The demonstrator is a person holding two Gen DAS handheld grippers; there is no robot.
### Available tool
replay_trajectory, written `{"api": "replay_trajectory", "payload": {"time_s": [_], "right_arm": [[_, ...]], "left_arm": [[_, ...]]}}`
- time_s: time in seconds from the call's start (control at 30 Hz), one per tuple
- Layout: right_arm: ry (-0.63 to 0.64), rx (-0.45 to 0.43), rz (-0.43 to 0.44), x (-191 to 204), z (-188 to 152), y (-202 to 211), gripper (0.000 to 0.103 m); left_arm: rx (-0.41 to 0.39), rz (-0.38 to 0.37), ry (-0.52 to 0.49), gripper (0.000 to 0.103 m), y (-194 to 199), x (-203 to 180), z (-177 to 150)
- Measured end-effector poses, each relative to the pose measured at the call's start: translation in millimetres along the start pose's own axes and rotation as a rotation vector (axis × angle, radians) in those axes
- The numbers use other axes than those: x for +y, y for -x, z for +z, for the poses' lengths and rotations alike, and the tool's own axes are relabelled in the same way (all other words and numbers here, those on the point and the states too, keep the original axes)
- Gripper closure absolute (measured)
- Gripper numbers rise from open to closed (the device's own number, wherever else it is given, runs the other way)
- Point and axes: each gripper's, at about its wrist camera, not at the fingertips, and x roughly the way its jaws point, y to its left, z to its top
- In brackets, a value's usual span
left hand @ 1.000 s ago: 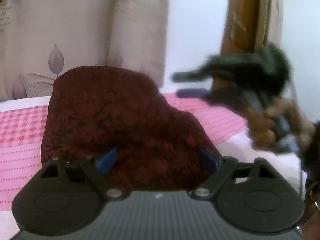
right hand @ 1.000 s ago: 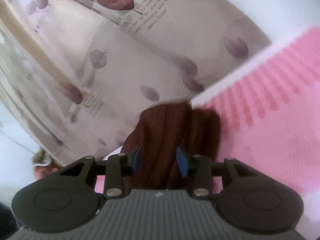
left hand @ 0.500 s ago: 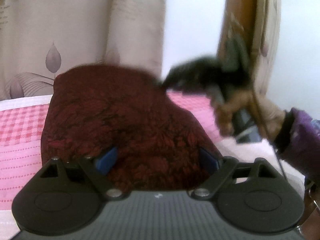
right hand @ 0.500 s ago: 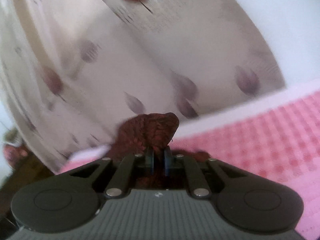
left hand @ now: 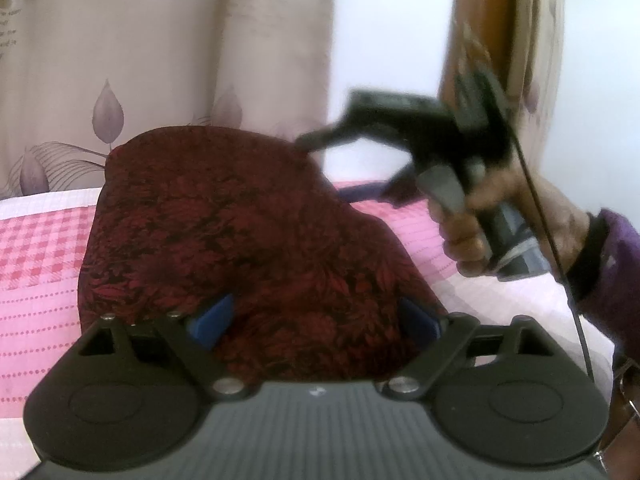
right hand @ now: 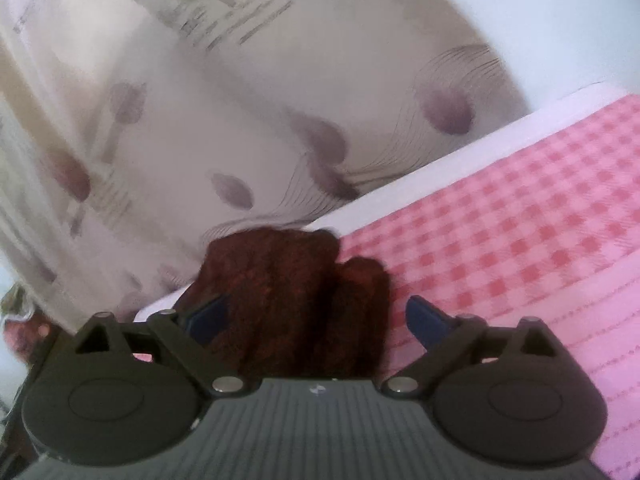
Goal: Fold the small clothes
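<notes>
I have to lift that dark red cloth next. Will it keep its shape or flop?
The dark red cloth probably flops: it lies in soft rounded folds. It looks thick and textured, so likely not slippery.

Left gripper (left hand: 316, 316): jaws spread wide. Right gripper (right hand: 318, 316): jaws spread wide, tips blurred in left view. Right hand (left hand: 500, 220) wraps handle, purple sleeve at wrist.

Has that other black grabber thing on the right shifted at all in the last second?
Yes. In the left wrist view the right gripper has swung leftward, away from the brown post, so its tip now reaches the top edge of the dark red cloth.
</notes>
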Motion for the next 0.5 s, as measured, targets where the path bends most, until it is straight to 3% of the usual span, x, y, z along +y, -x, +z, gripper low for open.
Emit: {"api": "replay_trajectory", "payload": {"time_s": [0.07, 0.1, 0.13, 0.17, 0.2, 0.33, 0.5], "right_arm": [[0.018, 0.048, -0.005, 7.6, 0.4, -13.6, 0.024], [0.032, 0.080, -0.006, 11.7, 0.1, -22.3, 0.046], [0.059, 0.108, -0.021, 17.9, -0.2, -33.5, 0.061], [0.082, 0.107, -0.024, 21.8, -3.0, -36.4, 0.063], [0.093, 0.103, 0.005, 26.3, -1.5, -40.2, 0.074], [0.001, -0.031, 0.284, 25.0, 12.4, -26.5, 0.077], [-0.119, 0.004, 0.198, -30.9, -13.5, -45.6, 0.078]], "left_arm": [[0.001, 0.002, -0.001, 0.011, -0.1, 0.2, -0.1], [0.000, 0.008, 0.000, 0.011, 0.2, 0.2, -0.2], [-0.005, 0.015, 0.002, 0.011, 0.5, 0.9, -0.2], [-0.008, 0.019, 0.009, 0.011, 1.1, 2.5, -0.3], [-0.012, 0.020, 0.021, 0.011, 1.8, 4.6, -0.1], [-0.022, 0.005, 0.042, 0.011, 2.1, 8.9, 1.1], [-0.008, 0.008, -0.017, 0.011, -2.5, 1.4, -2.5]]}}
